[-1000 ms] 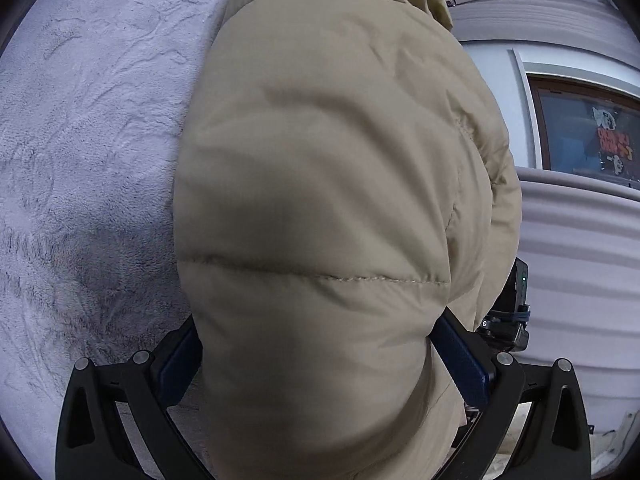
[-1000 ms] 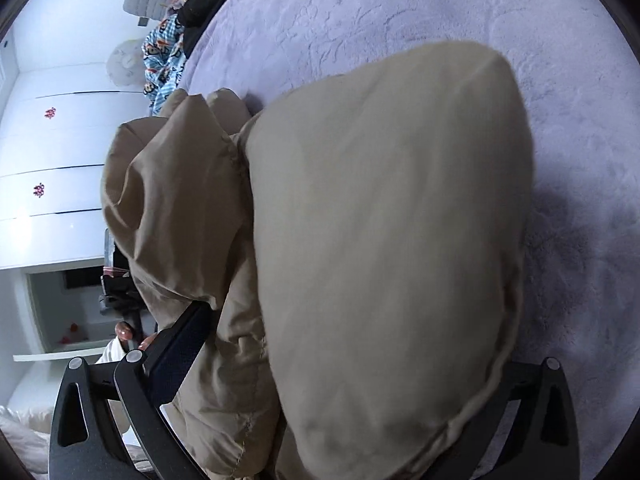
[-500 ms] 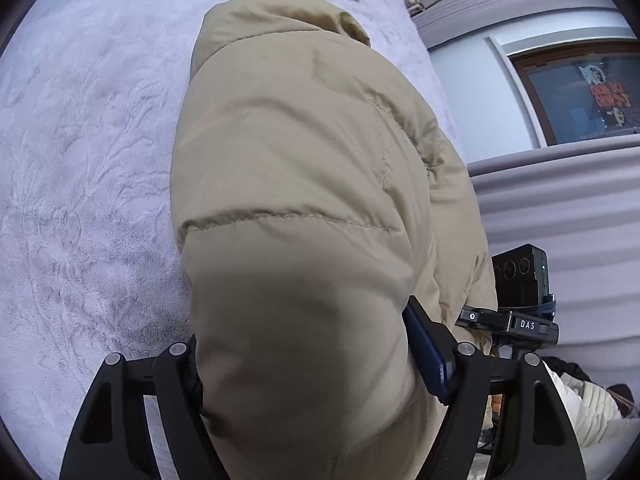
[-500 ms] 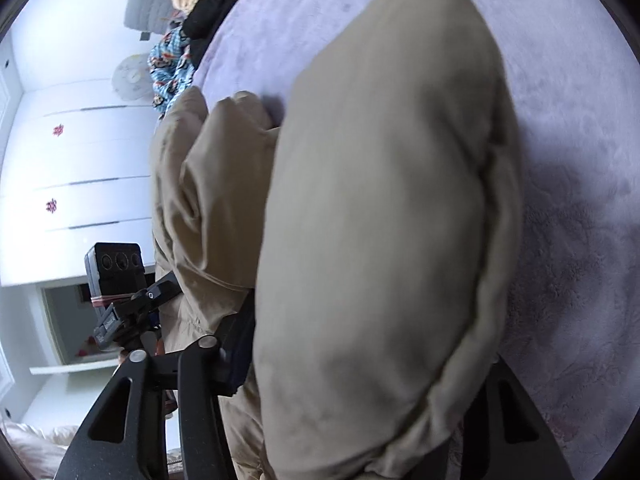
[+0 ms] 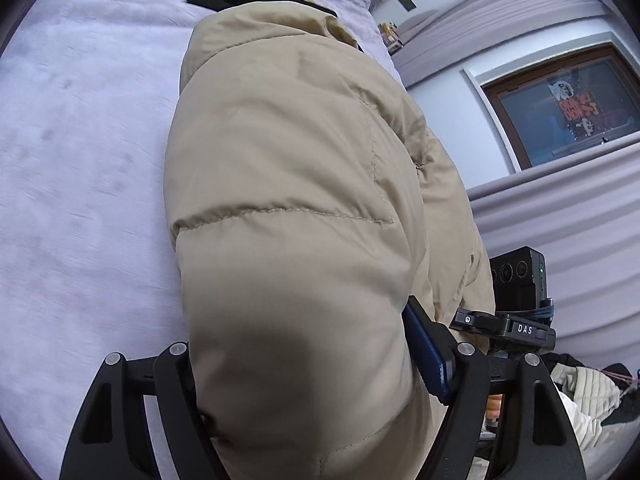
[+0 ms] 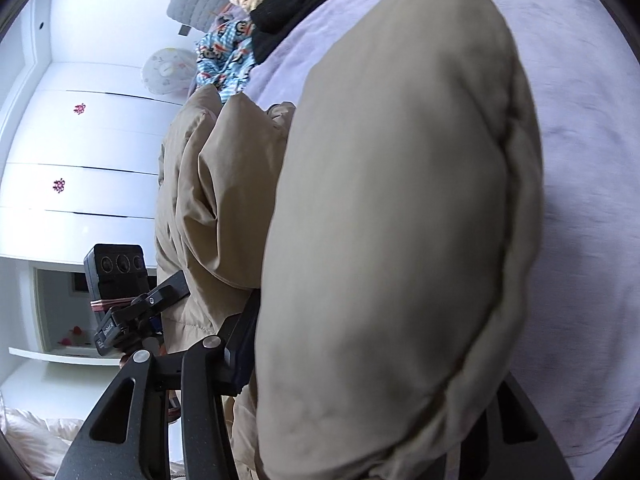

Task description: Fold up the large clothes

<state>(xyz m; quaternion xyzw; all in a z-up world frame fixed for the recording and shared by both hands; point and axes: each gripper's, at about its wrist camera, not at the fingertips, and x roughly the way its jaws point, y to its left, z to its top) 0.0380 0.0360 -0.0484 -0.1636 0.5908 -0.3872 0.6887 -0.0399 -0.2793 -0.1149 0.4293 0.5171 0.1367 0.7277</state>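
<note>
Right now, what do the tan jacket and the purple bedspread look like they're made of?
Tan jacket: likely smooth matte woven shell over puffy fill; stitched quilt seams and bulging panels show it. Purple bedspread: probably plush fleece; soft, fuzzy, faintly mottled nap.

Both wrist views close, angled down (sharing jacket (image 5: 288, 200), bed (image 5: 80, 160)).

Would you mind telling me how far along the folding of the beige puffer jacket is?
Done: both tongs, left and right, have just closed on the bulky puffer jacket. In hand: the jacket is bunched between them above the lilac bedspread. Left: no tidy fold shows; it needs laying down and squaring.
</note>
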